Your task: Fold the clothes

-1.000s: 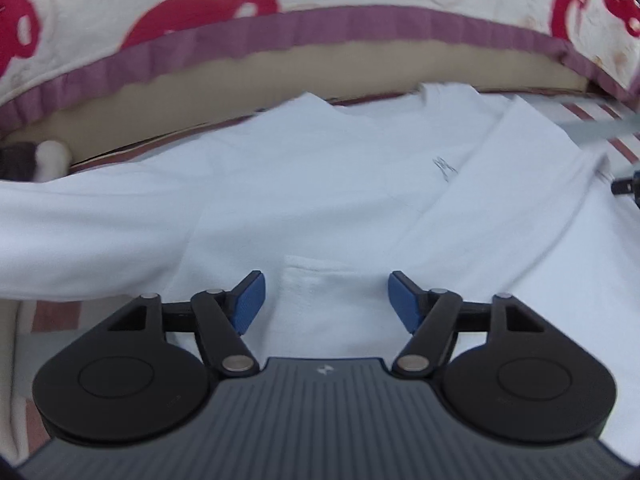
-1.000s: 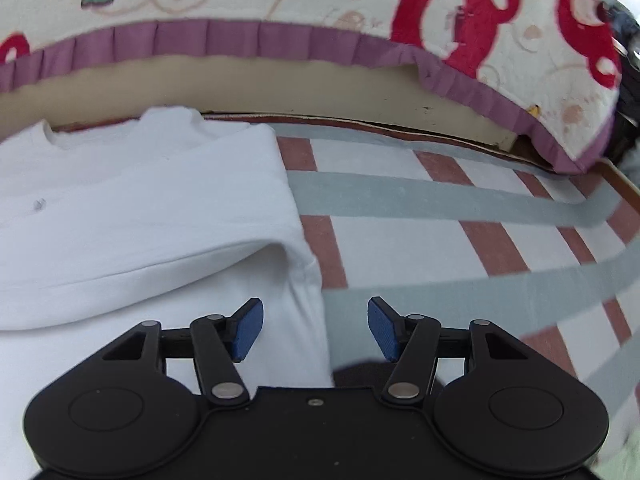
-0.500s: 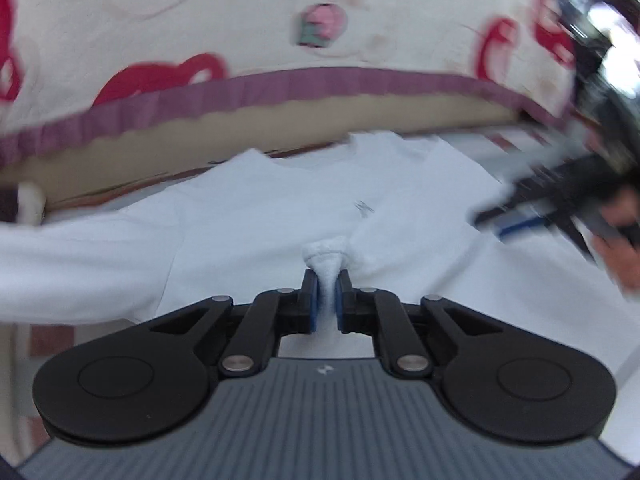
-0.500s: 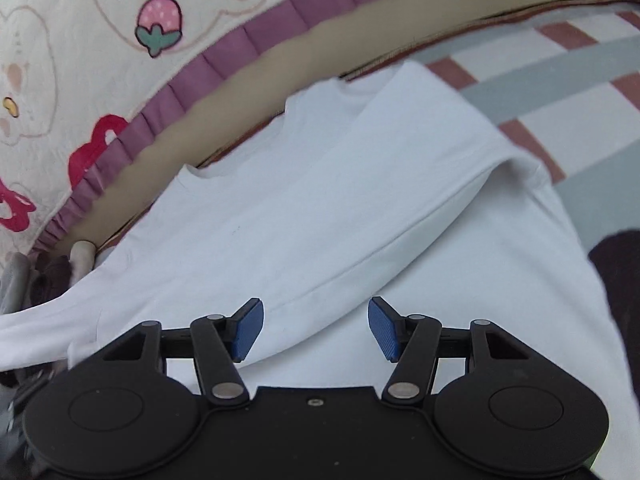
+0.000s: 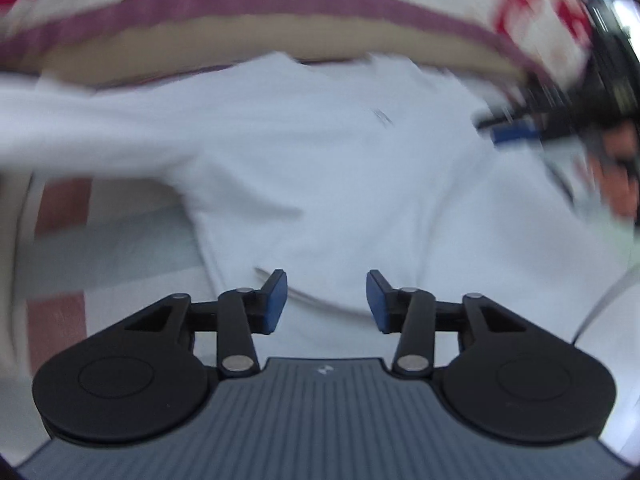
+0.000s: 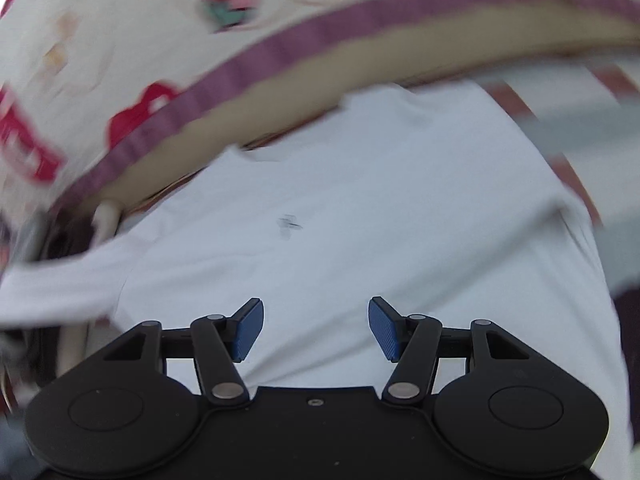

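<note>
White cotton long-sleeved shirt (image 5: 340, 168) spread flat on striped bed sheet (image 5: 60, 240) | left gripper (image 5: 326, 300) jaws just reopened, nothing pinched | right gripper (image 6: 316, 328) jaws parted, empty, above shirt

Both views are evenly lit by soft, bright daylight; shadows are faint. Motion blur smears the far background and the white shirt (image 5: 340, 168), while the near tongs bodies stay sharp. Fisheye distortion bends the edges. Glare washes out the far right corner of the left wrist view.
</note>
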`<action>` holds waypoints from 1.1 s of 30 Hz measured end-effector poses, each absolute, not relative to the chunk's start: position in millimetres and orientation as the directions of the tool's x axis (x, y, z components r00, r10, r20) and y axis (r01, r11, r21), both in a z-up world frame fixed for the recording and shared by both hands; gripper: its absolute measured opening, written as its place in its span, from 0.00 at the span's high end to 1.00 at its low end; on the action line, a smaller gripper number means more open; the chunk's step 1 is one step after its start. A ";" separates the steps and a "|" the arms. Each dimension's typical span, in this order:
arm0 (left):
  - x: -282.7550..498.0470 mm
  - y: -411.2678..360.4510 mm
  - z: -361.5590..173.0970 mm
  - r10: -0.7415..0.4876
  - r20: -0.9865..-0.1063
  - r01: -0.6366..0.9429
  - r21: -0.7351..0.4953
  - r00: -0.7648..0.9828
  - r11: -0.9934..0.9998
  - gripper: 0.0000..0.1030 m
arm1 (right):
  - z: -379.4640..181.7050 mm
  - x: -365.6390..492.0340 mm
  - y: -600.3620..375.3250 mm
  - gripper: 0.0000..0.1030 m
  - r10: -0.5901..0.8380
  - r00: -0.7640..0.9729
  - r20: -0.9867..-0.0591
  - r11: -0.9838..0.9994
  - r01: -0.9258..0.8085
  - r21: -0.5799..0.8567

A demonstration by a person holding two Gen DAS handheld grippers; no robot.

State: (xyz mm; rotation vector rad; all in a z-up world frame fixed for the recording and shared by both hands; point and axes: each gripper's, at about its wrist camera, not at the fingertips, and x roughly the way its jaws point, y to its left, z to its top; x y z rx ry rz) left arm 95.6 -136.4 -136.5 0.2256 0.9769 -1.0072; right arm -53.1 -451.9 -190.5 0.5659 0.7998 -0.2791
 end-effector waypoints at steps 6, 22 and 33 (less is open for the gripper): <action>103.5 -162.5 -150.6 -0.550 -0.769 0.792 -0.095 0.326 0.603 0.56 | -197.3 -31.4 -459.7 0.36 -0.201 0.601 -0.773 0.902 0.422 0.094; 83.5 -177.5 -171.8 -0.528 -0.792 0.868 0.005 0.307 0.497 0.41 | -231.9 -66.1 -456.9 0.36 -0.232 0.480 -0.846 0.917 0.398 -0.026; 104.4 -172.0 -182.2 -0.556 -0.781 0.811 -0.113 0.284 0.573 0.29 | -202.4 23.5 -499.0 0.32 -0.203 0.531 -0.822 0.891 0.449 0.070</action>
